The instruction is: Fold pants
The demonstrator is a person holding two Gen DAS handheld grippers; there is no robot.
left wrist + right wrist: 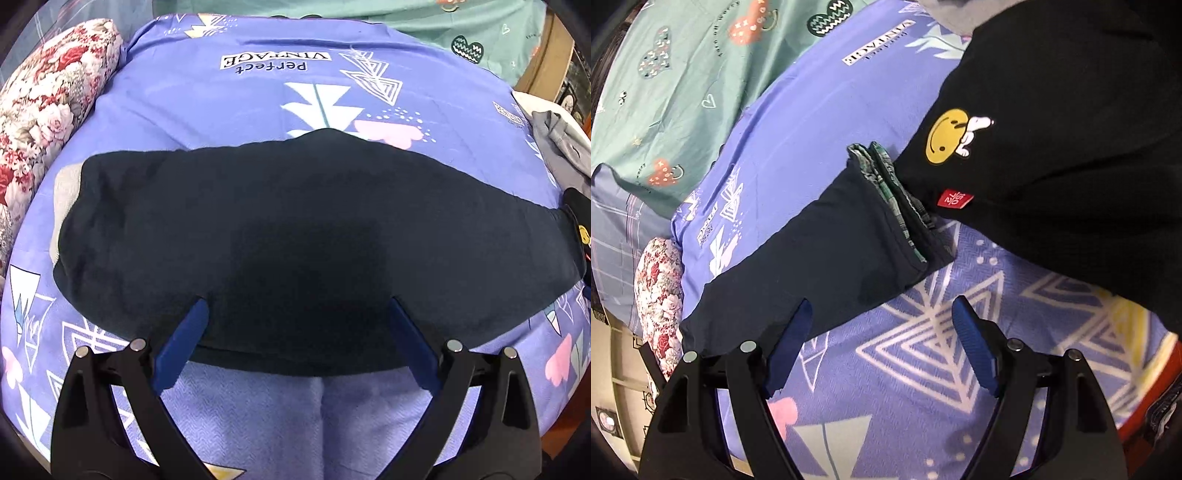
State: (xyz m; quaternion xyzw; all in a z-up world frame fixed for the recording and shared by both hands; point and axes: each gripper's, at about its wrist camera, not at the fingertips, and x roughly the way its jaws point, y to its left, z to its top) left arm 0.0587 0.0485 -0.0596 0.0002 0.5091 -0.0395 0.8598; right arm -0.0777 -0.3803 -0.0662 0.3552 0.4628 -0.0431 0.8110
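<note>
**A:** Dark navy pants point(295, 236) lie spread flat across a purple patterned bedsheet point(229, 107) — a floral pillow point(48, 110) sits just beside the sheet's left edge, and a grey garment point(561, 144) lies near the pants' right end.

**B:** And the left claw point(297, 317)?

**A:** Wide apart, gripping nothing; its blue fingertips point(195, 314) rest over the near edge of the pants.

**B:** The right wrist view?

**A:** The right claw point(882, 317) is likewise spread wide and empty. One blue fingertip point(801, 321) overlaps the pants point(812, 266); the other sits over bare bedsheet point(923, 350) beside them. The plaid-lined end of the pants touches a black sleeve point(1052, 147) bearing a yellow smiley print point(947, 138) and a red tag point(956, 199) — a green heart-print sheet point(676, 92) lies beyond the pants.
</note>
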